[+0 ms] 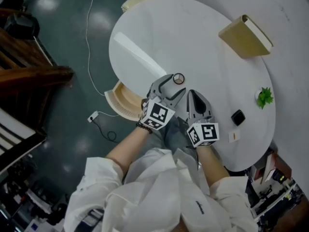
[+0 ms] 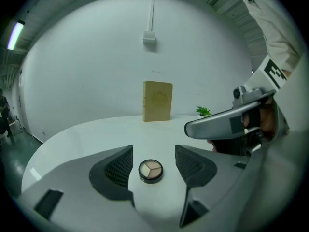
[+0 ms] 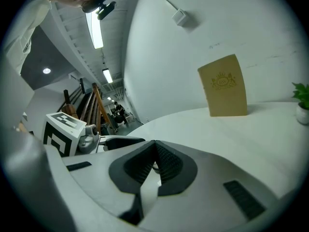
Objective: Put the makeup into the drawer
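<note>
A round makeup compact [image 2: 150, 170] with beige shades lies on the white table [image 2: 87, 134]. It sits between the spread fingers of my left gripper [image 2: 153, 166], which is open and does not touch it. The head view shows the compact [image 1: 179, 78] at the tip of the left gripper [image 1: 175, 85]. My right gripper [image 3: 155, 164] is shut with nothing held, and it hovers just right of the left one [image 1: 190, 95]. A tan wooden box [image 1: 246, 35] stands at the table's far side. Its front [image 2: 157, 101] shows no open drawer.
A small green plant [image 1: 264, 97], a black item [image 1: 238, 117] and a small pale item [image 1: 233, 136] lie on the right of the table. A curved pale wooden piece [image 1: 123, 100] sits below the table's left edge. A cable [image 1: 89, 42] runs across the dark floor.
</note>
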Demonstrator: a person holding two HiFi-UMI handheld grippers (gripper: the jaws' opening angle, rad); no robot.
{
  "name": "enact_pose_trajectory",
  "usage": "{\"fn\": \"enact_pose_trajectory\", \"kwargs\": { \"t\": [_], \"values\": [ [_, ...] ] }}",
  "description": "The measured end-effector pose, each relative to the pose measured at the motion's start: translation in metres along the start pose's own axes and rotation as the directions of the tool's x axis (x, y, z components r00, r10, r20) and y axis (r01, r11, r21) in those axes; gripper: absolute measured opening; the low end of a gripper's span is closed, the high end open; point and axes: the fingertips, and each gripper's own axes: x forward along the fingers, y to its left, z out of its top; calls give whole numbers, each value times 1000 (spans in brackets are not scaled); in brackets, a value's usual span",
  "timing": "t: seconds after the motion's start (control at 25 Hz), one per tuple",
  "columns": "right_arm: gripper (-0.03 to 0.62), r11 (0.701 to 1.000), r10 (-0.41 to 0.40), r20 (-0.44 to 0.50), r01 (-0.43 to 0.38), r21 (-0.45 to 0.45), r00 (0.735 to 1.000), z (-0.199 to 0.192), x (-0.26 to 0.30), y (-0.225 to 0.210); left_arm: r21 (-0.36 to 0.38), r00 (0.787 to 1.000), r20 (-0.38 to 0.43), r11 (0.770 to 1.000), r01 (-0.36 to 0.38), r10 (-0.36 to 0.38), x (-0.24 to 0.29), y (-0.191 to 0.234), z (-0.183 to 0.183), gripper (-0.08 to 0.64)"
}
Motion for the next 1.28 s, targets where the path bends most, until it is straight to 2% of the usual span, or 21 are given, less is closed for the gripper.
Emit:
{"fn": "enact_pose_trajectory", "kwargs": {
  "t": [0.36, 0.68, 1.28],
  "values": [
    [17, 998, -52, -26, 52, 20, 998, -20, 5, -13, 50, 995, -103, 999, 8, -2, 31, 1, -23, 279],
    [17, 999, -44, -30, 45, 23, 999, -27, 3, -11, 25, 978, -206, 1000, -3, 8, 48, 0, -42, 279],
    [17, 1000, -6, -38, 6, 11, 999, -29, -6, -15, 28, 958, -277, 997, -67, 72, 56, 3, -50, 242]
  ]
}}
